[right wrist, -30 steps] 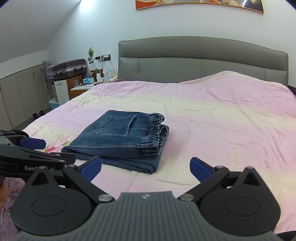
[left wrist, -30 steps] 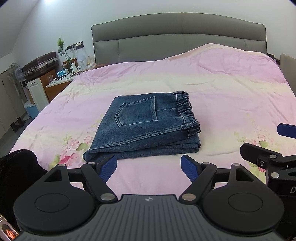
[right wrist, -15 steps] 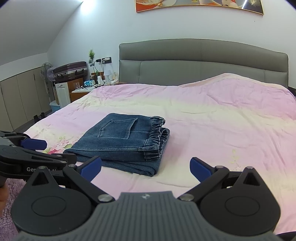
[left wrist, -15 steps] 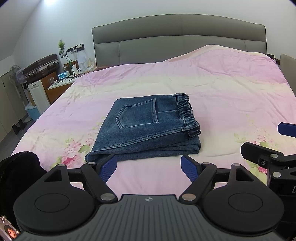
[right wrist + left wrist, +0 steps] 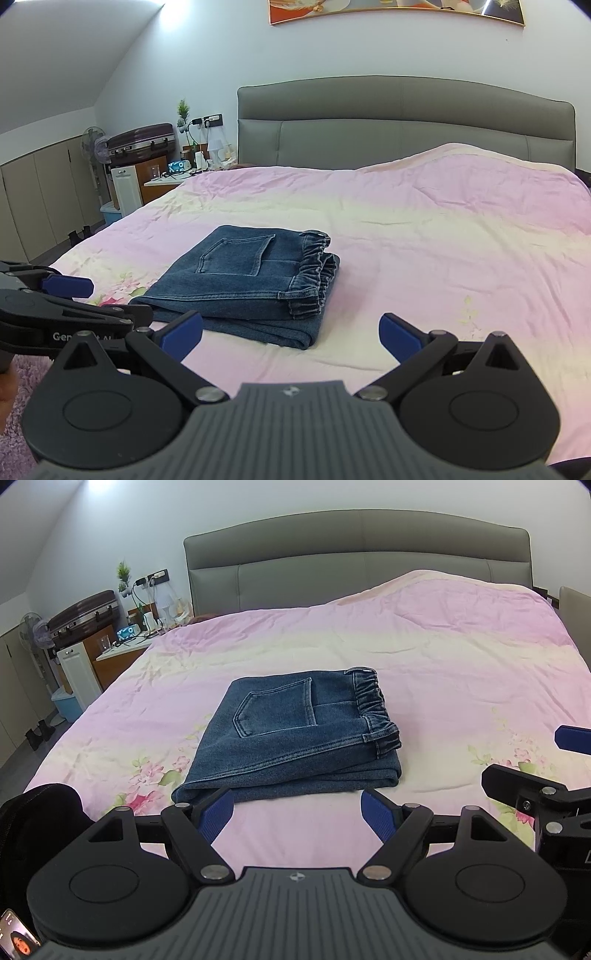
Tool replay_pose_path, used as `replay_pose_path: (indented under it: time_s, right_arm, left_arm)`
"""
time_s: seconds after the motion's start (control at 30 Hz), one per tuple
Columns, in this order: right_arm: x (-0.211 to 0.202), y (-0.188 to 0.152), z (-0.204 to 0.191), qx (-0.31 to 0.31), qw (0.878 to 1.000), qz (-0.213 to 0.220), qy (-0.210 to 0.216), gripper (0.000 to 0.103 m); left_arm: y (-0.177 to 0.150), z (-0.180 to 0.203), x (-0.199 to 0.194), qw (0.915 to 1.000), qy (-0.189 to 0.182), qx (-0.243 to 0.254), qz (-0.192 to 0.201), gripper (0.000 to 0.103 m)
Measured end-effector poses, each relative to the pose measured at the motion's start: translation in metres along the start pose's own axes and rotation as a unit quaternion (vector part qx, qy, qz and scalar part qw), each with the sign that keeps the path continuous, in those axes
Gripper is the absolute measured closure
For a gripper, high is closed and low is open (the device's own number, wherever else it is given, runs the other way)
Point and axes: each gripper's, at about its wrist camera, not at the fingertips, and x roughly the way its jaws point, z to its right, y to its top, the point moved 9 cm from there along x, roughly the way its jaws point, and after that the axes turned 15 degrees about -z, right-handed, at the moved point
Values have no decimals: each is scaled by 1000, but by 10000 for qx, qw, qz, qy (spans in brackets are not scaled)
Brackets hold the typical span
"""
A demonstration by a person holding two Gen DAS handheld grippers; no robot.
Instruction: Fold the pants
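Blue jeans (image 5: 295, 734) sit folded in a neat stack on the pink bed (image 5: 443, 672), pocket side up. My left gripper (image 5: 297, 810) and my right gripper (image 5: 291, 332) are both wide open and hold nothing. They have pulled back and up a bit in the last second, so the jeans look a little farther off. Nobody is touching them now. I think the folding is done.
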Motion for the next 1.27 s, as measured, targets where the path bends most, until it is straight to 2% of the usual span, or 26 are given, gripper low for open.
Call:
replay_pose_path:
  time_s: [1.27]
  right_arm:
    - [-4, 0, 1, 19, 10000, 69, 2, 5]
  left_arm:
    - [-1, 4, -9, 9999, -131, -6, 78, 12]
